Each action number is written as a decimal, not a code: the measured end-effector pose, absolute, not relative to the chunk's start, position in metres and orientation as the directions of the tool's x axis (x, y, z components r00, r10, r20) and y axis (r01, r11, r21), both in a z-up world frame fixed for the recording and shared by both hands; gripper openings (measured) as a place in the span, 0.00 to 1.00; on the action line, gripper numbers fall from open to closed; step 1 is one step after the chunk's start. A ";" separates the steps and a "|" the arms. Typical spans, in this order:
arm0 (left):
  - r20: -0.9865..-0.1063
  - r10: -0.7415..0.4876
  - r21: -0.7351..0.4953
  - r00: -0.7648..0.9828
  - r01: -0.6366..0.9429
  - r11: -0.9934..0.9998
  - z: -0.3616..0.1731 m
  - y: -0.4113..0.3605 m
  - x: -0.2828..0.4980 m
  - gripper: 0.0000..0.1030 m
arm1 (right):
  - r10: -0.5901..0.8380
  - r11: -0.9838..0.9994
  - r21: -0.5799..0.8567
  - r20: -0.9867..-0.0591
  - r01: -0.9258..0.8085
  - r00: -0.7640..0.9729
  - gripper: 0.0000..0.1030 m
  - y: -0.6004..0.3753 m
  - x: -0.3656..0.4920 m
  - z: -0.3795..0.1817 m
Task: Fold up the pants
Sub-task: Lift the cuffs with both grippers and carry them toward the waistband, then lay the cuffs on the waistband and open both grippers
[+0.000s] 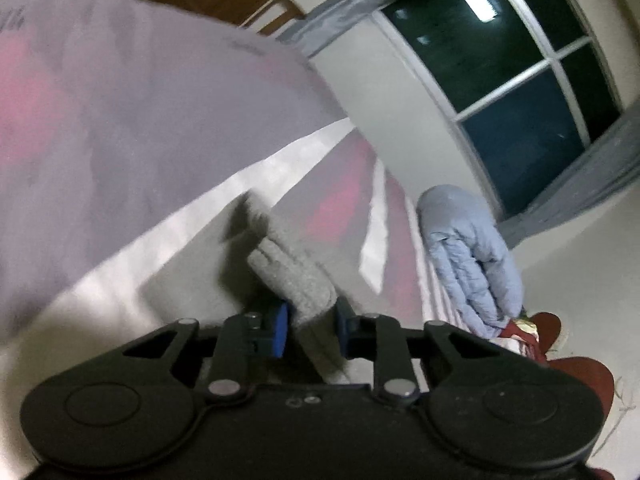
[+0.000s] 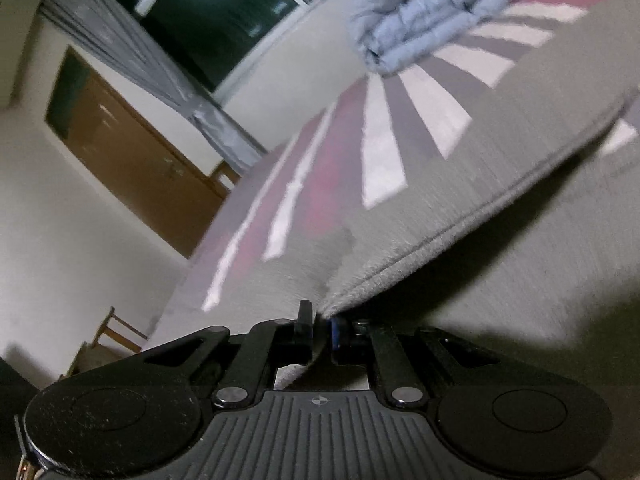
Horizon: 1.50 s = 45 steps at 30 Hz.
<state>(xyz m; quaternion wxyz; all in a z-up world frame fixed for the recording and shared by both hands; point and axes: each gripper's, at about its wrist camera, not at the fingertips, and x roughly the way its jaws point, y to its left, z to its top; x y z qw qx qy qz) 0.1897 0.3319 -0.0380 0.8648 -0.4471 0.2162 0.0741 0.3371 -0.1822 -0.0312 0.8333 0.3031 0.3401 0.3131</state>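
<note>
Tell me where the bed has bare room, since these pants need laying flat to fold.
Free: the striped bedspread between the lifted grey pants and the blue quilt. Crowded: the quilt's end, where red cloth also lies beside it.

Bedsheet (image 2: pixel 380 152) with white, grey and pink stripes covers the bed. Folded light-blue quilt (image 1: pixel 472 264) sits on it at the far end, below the dark window (image 1: pixel 512 80). Grey curtains (image 2: pixel 132 60) hang on both sides of the window. Brown wooden door (image 2: pixel 132 152) beyond the curtain, wooden chair (image 2: pixel 116 332) near it.
</note>
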 end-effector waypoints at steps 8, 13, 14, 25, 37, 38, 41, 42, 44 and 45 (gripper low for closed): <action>-0.547 -0.044 -0.650 0.836 -0.392 0.651 -0.055 0.342 0.178 0.13 | 0.753 0.630 0.675 -0.412 -0.383 0.513 0.08 -0.169 0.304 -0.032; -0.529 -0.075 -0.710 0.845 -0.393 0.584 -0.075 0.349 0.165 0.12 | 0.743 0.648 0.689 -0.476 -0.325 0.471 0.08 -0.165 0.293 -0.070; -0.533 -0.072 -0.700 0.843 -0.392 0.597 -0.071 0.348 0.165 0.12 | 0.740 0.651 0.684 -0.475 -0.330 0.476 0.08 -0.165 0.293 -0.068; -0.583 -0.068 -0.627 0.810 -0.396 0.671 -0.058 0.348 0.177 0.12 | 0.740 0.665 0.635 -0.495 -0.392 0.455 0.09 -0.154 0.281 -0.059; -0.590 -0.034 -0.592 0.806 -0.404 0.697 -0.059 0.342 0.172 0.13 | 0.743 0.662 0.658 -0.512 -0.360 0.431 0.09 -0.156 0.284 -0.076; -0.603 -0.016 -0.563 0.798 -0.410 0.718 -0.055 0.338 0.172 0.17 | 0.746 0.657 0.666 -0.509 -0.352 0.429 0.09 -0.158 0.286 -0.074; -0.628 0.075 -0.469 0.774 -0.454 0.758 -0.044 0.325 0.167 0.30 | 0.756 0.639 0.687 -0.480 -0.346 0.444 0.12 -0.174 0.284 -0.068; -0.626 0.087 -0.463 0.775 -0.460 0.757 -0.041 0.322 0.165 0.29 | 0.754 0.641 0.685 -0.477 -0.347 0.450 0.12 -0.178 0.282 -0.066; -0.604 0.097 -0.471 0.791 -0.453 0.757 -0.032 0.312 0.157 0.29 | 0.756 0.635 0.691 -0.461 -0.346 0.465 0.12 -0.192 0.276 -0.063; -0.594 0.105 -0.464 0.797 -0.446 0.765 -0.027 0.305 0.154 0.29 | 0.752 0.634 0.695 -0.451 -0.338 0.481 0.13 -0.202 0.274 -0.061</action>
